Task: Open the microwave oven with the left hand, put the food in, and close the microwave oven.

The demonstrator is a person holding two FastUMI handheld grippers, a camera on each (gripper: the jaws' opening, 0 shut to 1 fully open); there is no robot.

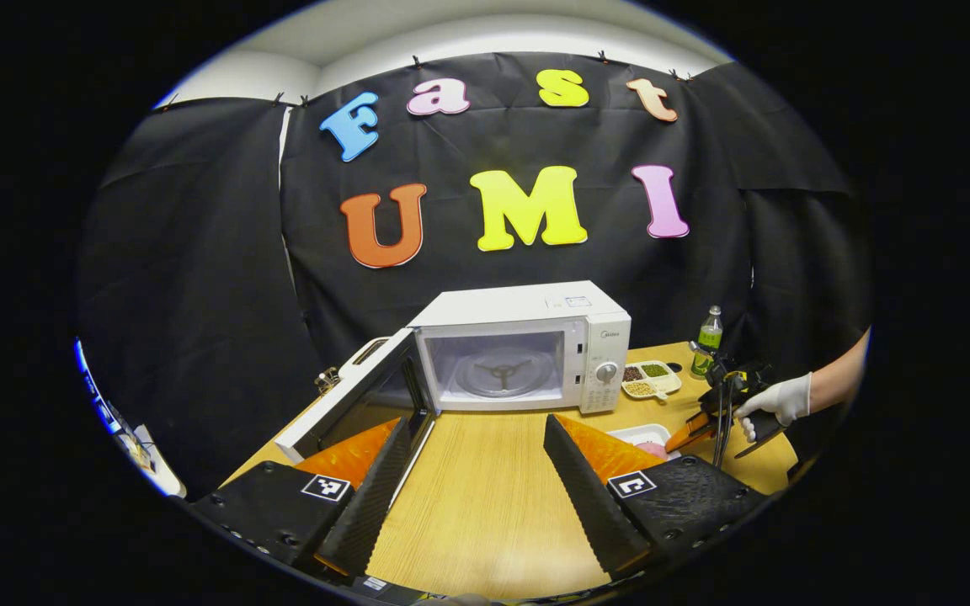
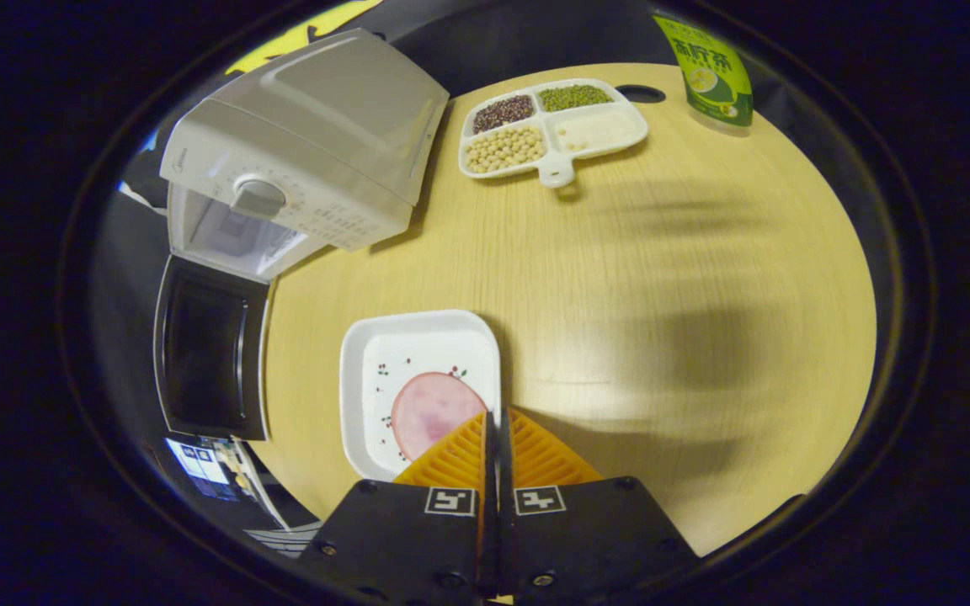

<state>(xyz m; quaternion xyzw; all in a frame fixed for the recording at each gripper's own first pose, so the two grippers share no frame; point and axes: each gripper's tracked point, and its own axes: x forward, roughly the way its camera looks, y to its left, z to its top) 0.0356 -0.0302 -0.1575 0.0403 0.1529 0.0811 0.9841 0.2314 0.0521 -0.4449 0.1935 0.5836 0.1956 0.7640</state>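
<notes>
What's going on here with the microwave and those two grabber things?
A person is working two handheld grippers at a wooden table. The microwave already has its door swung open, and the left gripper sits back from it, jaws apart. The right gripper, jaws together, is at the edge of a white plate carrying a slice of ham. The food isn't in yet.

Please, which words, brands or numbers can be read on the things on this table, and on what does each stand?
Microwave: brand mark on the front, too small to read.
Keypad: print too small to read.
Bottle: label print, too distorted to read reliably.
Left gripper and right gripper: square coded markers, no words.
</notes>
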